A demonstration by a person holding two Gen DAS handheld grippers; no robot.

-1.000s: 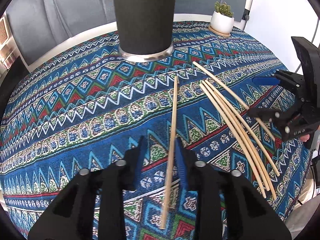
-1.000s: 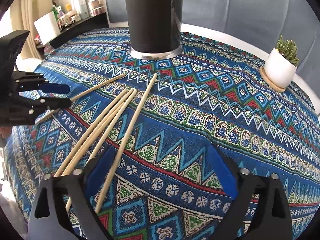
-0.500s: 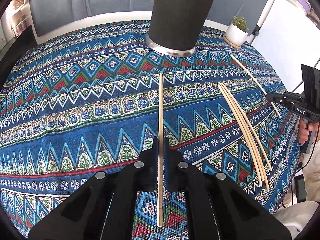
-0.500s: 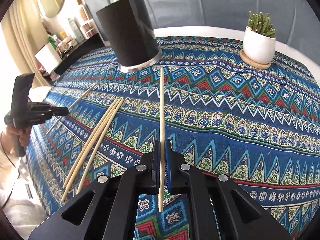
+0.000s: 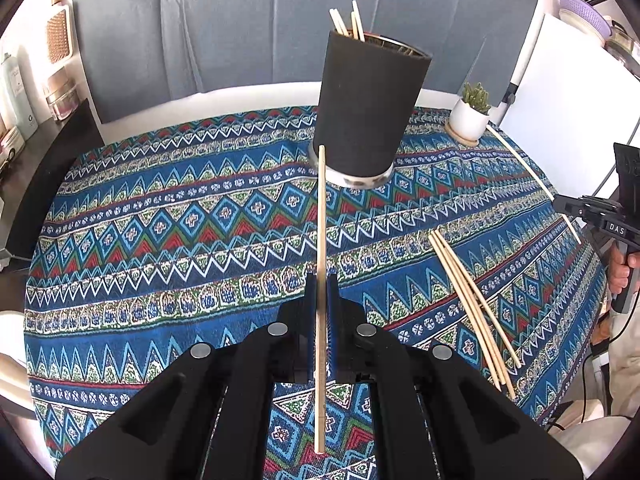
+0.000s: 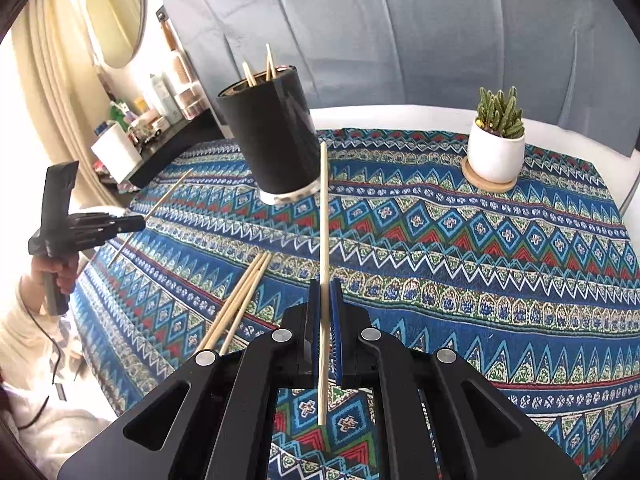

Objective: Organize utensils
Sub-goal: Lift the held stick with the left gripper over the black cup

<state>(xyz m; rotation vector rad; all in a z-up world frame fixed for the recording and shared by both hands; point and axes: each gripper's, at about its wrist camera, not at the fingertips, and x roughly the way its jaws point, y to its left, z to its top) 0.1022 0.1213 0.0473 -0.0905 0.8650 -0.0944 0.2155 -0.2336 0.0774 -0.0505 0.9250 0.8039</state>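
Observation:
My left gripper (image 5: 320,284) is shut on a wooden chopstick (image 5: 321,216) and holds it above the table, tip toward the black cylindrical holder (image 5: 370,108), which has a few chopsticks in it. My right gripper (image 6: 325,288) is shut on another wooden chopstick (image 6: 324,216), lifted and pointing at the same holder (image 6: 272,140). A bundle of loose chopsticks (image 5: 472,304) lies on the patterned tablecloth (image 5: 160,240); it also shows in the right wrist view (image 6: 240,304). Each gripper appears in the other's view, the right one (image 5: 560,202) and the left one (image 6: 140,222), each with its stick.
A small potted cactus in a white pot (image 6: 496,148) stands on a wooden coaster at the table's far side. A shelf with bottles and jars (image 6: 152,120) lies beyond the table. A white board (image 5: 568,92) stands behind the table's right edge.
Both grippers closed on a chopstick each and lifted them off the cloth. Both have pulled back and risen, so the holder's top now shows.

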